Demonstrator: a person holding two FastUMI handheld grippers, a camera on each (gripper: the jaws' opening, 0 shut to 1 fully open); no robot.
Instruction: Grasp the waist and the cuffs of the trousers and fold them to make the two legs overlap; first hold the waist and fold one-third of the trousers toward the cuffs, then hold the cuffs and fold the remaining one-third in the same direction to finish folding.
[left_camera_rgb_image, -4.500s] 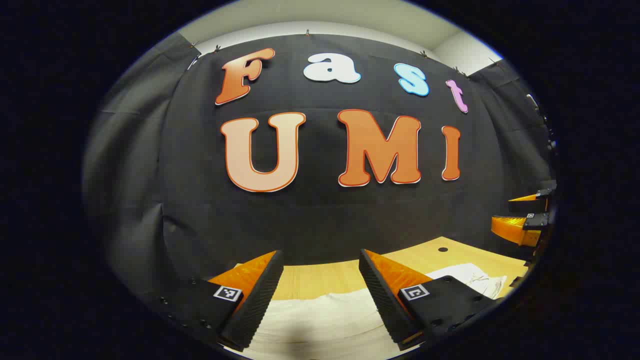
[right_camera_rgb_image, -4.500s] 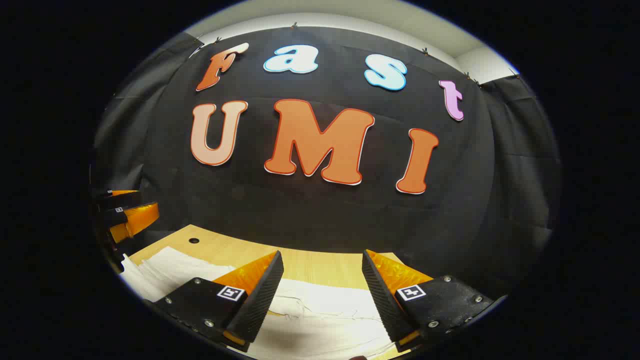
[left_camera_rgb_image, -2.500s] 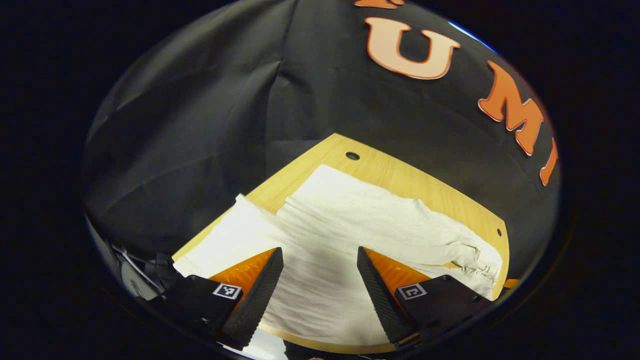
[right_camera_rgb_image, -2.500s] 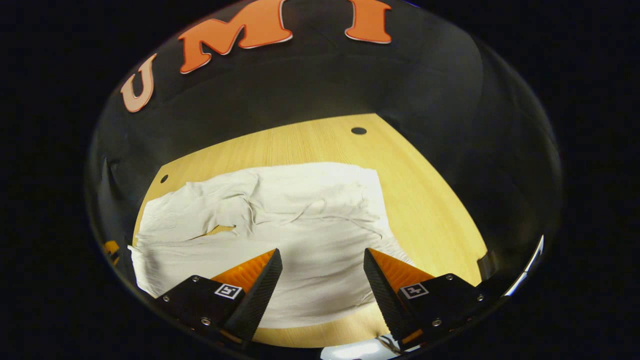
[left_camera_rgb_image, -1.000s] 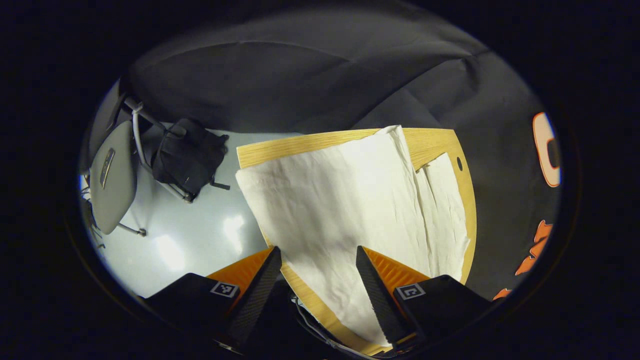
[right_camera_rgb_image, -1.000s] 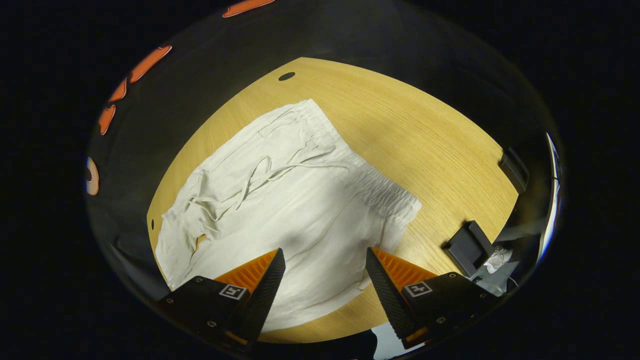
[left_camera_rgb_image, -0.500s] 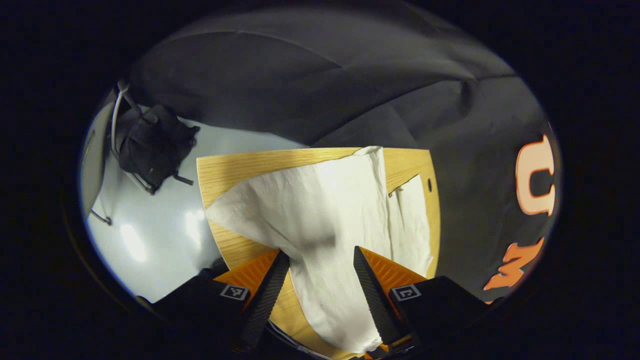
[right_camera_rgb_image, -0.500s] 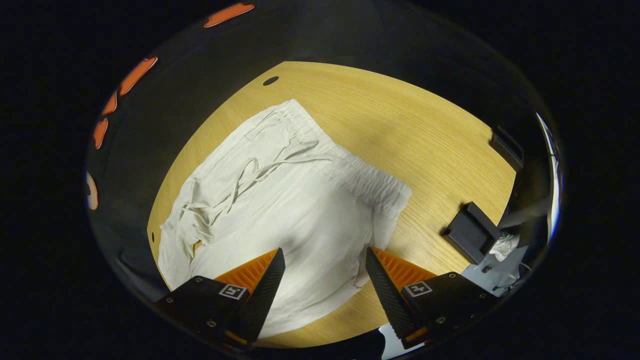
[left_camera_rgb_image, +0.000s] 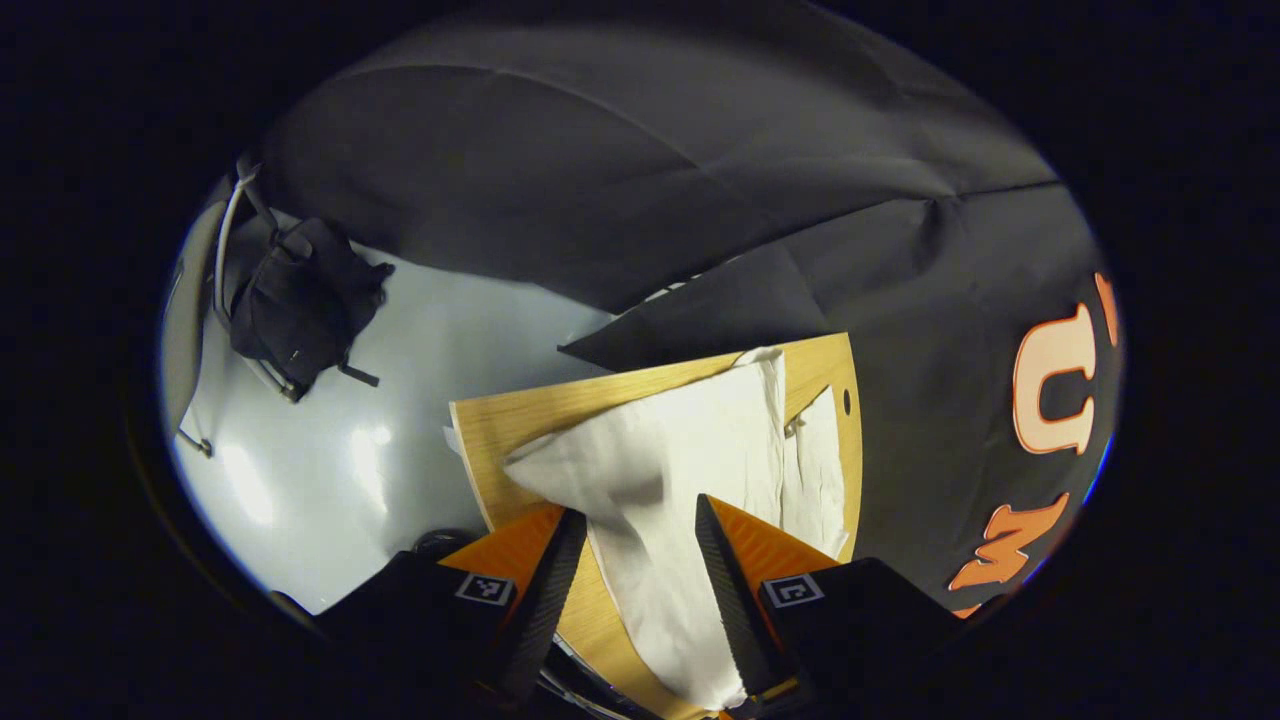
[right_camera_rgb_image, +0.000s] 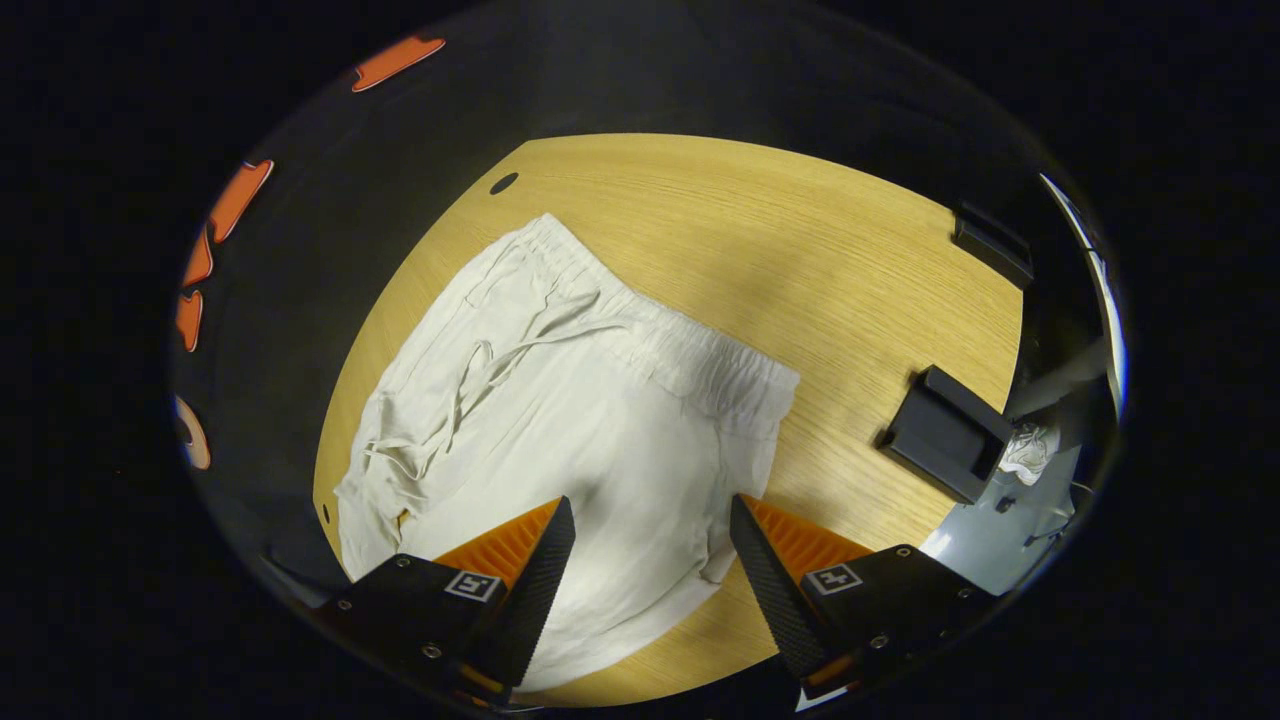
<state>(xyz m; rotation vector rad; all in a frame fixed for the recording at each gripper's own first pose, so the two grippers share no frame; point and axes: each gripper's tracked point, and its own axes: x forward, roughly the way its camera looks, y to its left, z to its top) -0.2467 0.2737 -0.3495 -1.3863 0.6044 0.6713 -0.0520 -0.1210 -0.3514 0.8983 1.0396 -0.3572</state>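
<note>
White trousers (right_camera_rgb_image: 560, 420) lie spread on the wooden table (right_camera_rgb_image: 800, 260), waistband end by the right gripper (right_camera_rgb_image: 645, 590) – its fingers wide apart over the cloth – while the left gripper (left_camera_rgb_image: 630, 590) straddles a leg, gaping too, nothing pinched.

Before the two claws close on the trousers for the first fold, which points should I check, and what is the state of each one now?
1. Left claw over a cuff end of the trousers: ok, cloth lies between its fingers.
2. Left claw shut on the cloth: not ok, a gap is visible and the fingers are not pressing.
3. Right claw at the waist: not ok, it hangs open over the seat area, short of the waistband.
4. Trousers lying flat: not ok, cloth beside the drawstring is bunched.
5. Space on the table for folding: ok, bare wood beyond the waist.
6. Black block clear of the trousers: ok, it stands apart.
</note>
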